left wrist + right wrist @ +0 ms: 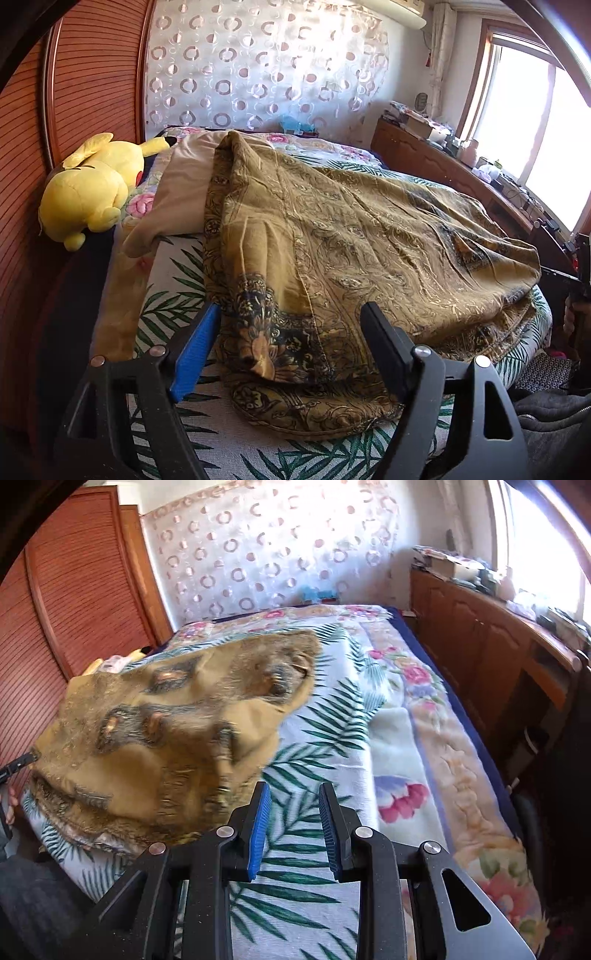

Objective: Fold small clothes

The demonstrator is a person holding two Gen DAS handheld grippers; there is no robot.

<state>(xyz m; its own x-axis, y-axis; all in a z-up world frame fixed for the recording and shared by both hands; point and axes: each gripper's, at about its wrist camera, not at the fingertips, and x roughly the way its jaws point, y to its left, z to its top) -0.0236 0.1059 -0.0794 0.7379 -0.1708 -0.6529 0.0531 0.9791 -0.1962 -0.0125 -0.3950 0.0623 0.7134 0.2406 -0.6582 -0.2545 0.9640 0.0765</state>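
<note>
The left tool stands wide apart, straddling the near corner of the olive-gold paisley-patterned cloth garment without pressing it. The right tool is narrowly parted and holds nothing, over bare palm-leaf bedspread just beside the garment's right edge. The garment lies spread on the bed. A yellow plush toy lies beside the slatted wooden wardrobe. Both tools tilt downward.
</note>
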